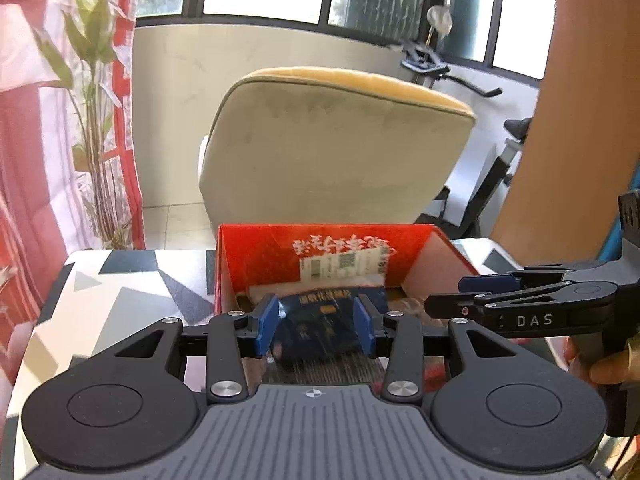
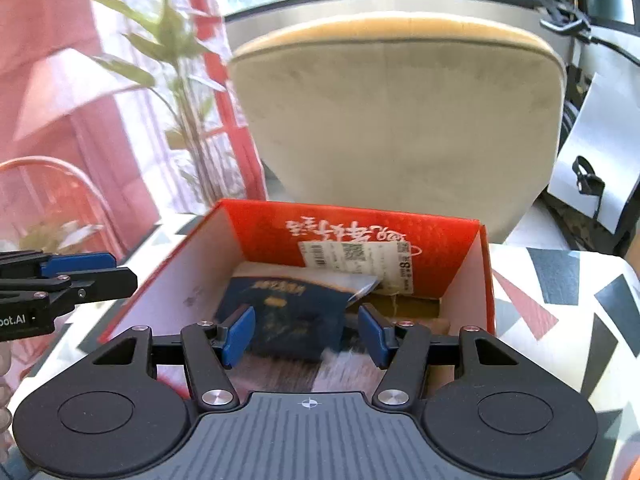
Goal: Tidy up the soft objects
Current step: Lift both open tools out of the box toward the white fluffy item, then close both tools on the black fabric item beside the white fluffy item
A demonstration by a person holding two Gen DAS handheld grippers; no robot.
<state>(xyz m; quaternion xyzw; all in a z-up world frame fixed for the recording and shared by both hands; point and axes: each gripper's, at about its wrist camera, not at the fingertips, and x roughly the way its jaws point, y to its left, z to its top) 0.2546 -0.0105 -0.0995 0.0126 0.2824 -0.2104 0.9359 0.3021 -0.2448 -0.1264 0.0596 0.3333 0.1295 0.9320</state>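
An open red cardboard box (image 1: 256, 256) (image 2: 264, 224) stands on the patterned table. A dark blue soft packet (image 1: 320, 320) (image 2: 280, 312) lies inside it, over other items. My left gripper (image 1: 316, 324) is open above the box's near edge, its blue pads either side of the packet without touching it. My right gripper (image 2: 306, 330) is open too, hovering over the box with the packet between and below its pads. Each gripper shows from the side in the other's view: the right one (image 1: 472, 292) at right, the left one (image 2: 100, 272) at left.
The table top (image 1: 120, 300) (image 2: 560, 300) has a grey, red and white triangle pattern. A beige armchair (image 1: 332, 144) (image 2: 396, 128) stands just behind the table. A potted plant (image 1: 96, 120) and red curtain are at left, an exercise bike (image 1: 500, 152) at right.
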